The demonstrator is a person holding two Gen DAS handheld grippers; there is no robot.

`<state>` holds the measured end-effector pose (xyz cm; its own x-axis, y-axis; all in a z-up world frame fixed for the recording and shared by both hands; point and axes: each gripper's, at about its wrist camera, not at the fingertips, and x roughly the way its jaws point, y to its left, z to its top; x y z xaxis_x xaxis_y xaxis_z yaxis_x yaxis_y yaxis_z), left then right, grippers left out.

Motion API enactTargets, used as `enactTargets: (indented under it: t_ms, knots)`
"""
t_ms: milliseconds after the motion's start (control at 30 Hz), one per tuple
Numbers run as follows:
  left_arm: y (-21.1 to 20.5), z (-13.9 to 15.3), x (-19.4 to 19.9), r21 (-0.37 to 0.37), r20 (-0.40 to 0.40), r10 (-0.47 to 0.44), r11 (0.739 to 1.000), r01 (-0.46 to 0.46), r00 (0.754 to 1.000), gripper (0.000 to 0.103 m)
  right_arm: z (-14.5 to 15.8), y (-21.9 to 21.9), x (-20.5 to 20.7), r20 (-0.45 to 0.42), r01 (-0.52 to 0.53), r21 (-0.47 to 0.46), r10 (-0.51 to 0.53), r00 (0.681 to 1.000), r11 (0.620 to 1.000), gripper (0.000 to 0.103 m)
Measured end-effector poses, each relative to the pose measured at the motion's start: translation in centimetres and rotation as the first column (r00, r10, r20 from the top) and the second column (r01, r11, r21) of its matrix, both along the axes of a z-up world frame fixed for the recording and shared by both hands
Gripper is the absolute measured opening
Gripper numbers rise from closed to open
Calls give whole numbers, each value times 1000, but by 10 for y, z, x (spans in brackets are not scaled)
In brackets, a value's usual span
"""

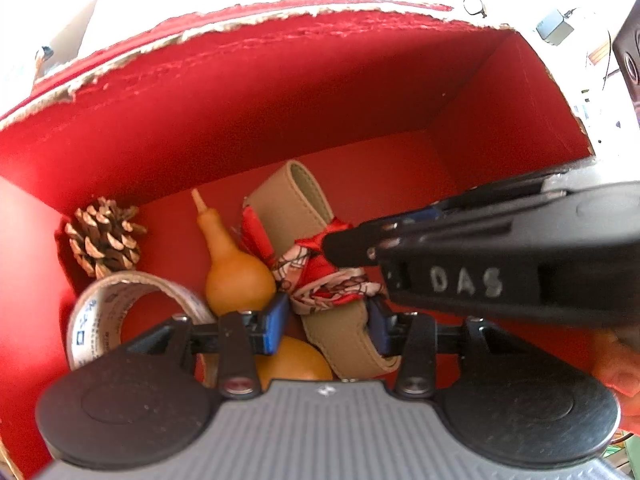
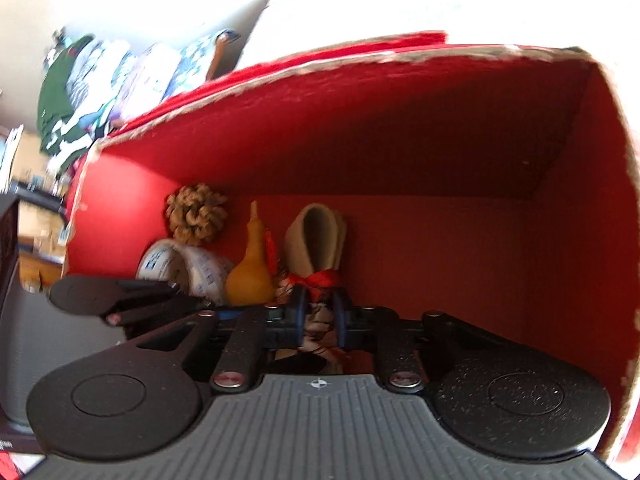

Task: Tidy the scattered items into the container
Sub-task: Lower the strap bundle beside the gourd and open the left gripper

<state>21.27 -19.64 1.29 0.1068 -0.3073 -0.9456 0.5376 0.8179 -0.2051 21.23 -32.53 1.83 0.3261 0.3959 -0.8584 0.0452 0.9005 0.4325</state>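
Scarf (image 2: 320, 322) sits pinched in my right gripper (image 2: 319, 320) down inside the red box (image 1: 280, 92). My left gripper (image 1: 328, 320) hangs half-open around the beige strap (image 1: 292, 204), beside the gourd (image 1: 234, 268).

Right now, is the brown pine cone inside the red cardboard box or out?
Inside: the pine cone sits on the floor of the red box, in its far-left corner.
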Motion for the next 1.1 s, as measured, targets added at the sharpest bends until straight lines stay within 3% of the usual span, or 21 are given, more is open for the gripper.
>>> enactTargets:
  t_ms: [333,433,500,567,767,933,1000,1100]
  knots:
    - [0,1,1,-12,6,-2,1000,2,1000,45,-6,5,5,-6,-65,68,66,998,996,21]
    - [-1,4,-1,-12,7,-6,1000,6,1000,45,-8,7,5,-12,-61,39,62,998,997,21]
    - [-3,2,0,-12,11,-3,1000,3,1000,46,-10,4,5,-35,-21,46,22,999,999,30]
    - [-3,2,1,-17,8,2,1000,-2,1000,47,-12,0,5,-47,0,92,5,999,996,33]
    - [0,1,-4,-22,8,9,1000,-9,1000,47,-1,5,1,34,-16,40,15,999,999,47]
    - [1,1,-4,-27,6,20,999,-19,1000,47,16,-4,-14,88,73,3,-73,993,997,49]
    - [6,3,-4,-35,14,24,999,-24,1000,47,25,-9,-22,112,118,-62,-110,988,991,48]
    - [12,9,-7,-33,25,16,999,-15,1000,47,37,-13,-37,162,163,-50,-153,975,985,50]
